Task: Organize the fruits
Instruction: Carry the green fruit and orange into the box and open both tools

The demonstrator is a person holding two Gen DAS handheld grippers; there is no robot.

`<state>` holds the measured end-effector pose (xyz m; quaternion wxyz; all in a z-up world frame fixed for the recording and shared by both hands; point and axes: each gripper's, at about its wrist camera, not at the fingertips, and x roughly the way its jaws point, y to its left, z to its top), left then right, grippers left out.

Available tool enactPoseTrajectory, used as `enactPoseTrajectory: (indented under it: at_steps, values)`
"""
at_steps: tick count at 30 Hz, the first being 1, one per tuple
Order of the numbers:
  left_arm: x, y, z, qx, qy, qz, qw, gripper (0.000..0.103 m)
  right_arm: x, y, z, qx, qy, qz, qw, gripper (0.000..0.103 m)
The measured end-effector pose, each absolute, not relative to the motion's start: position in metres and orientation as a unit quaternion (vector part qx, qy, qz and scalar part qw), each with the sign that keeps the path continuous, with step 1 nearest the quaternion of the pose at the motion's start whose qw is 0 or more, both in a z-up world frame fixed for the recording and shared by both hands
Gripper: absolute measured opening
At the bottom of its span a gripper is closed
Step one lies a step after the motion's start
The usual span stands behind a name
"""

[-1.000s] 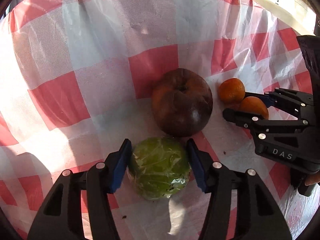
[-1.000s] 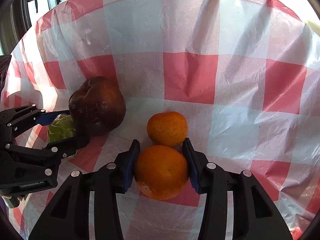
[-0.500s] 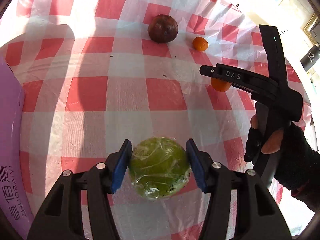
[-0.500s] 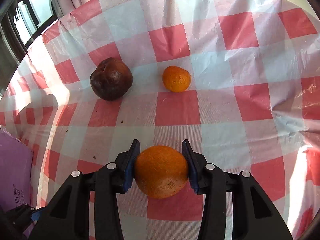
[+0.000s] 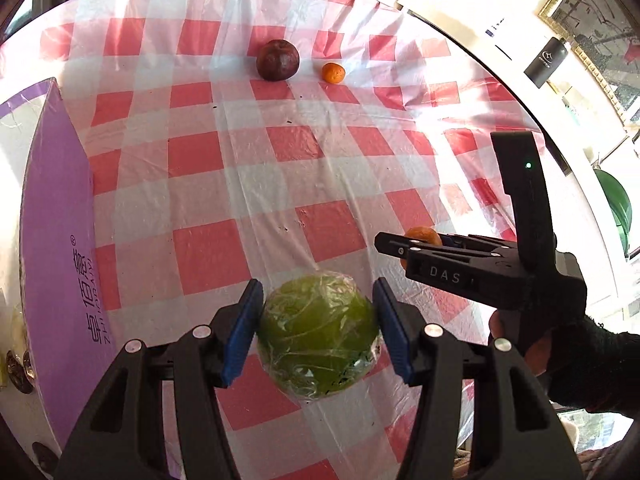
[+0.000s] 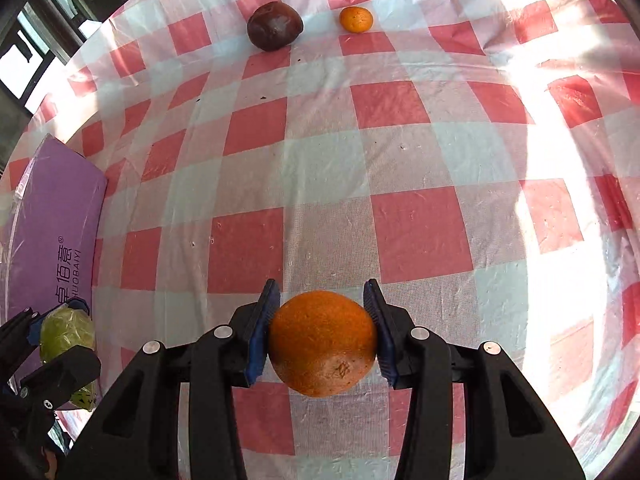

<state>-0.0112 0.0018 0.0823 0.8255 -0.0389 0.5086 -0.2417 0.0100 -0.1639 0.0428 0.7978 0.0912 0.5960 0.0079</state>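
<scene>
My left gripper (image 5: 318,328) is shut on a green fruit in plastic wrap (image 5: 318,336) and holds it above the checked tablecloth. My right gripper (image 6: 322,328) is shut on a large orange (image 6: 322,342), also lifted. In the left wrist view the right gripper (image 5: 404,246) is to the right, with the orange (image 5: 422,235) partly hidden behind it. In the right wrist view the left gripper (image 6: 48,344) and green fruit (image 6: 66,332) are at the lower left. A dark red fruit (image 5: 278,60) (image 6: 275,26) and a small orange (image 5: 333,73) (image 6: 356,19) lie at the far side.
A purple box (image 5: 56,216) (image 6: 44,224) lies at the left on the red and white checked tablecloth (image 5: 248,160) (image 6: 400,160). The table's far and right edges curve round past the far fruits. A gloved hand (image 5: 576,356) holds the right gripper.
Both grippers have lifted their fruits and drawn back toward the near side. The dark red fruit and small orange stayed in place and now look far away. The purple box has come into view.
</scene>
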Motion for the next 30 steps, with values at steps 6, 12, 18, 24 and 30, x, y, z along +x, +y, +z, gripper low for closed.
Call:
enactPoseTrajectory:
  at_steps: [6, 12, 18, 24, 30]
  values:
    - [-0.004, 0.028, 0.137, -0.033, 0.461, -0.252, 0.85, 0.056, 0.019, -0.115, 0.084, 0.04, 0.591, 0.029, 0.805, 0.043]
    - [-0.025, 0.084, 0.2, -0.001, 0.399, -0.262, 0.879, 0.056, 0.003, -0.083, 0.155, 0.047, 0.528, 0.041, 0.847, 0.043]
    - [-0.051, 0.168, 0.209, -0.048, 0.389, -0.208, 0.896, 0.056, -0.016, -0.043, 0.19, 0.021, 0.479, 0.063, 0.875, 0.043]
    - [-0.071, 0.238, 0.182, -0.083, 0.393, -0.146, 0.904, 0.055, -0.03, 0.011, 0.201, -0.012, 0.45, 0.103, 0.887, 0.043]
    - [-0.077, 0.287, 0.164, -0.112, 0.379, -0.098, 0.913, 0.028, -0.032, 0.081, 0.19, -0.067, 0.443, 0.179, 0.876, 0.043]
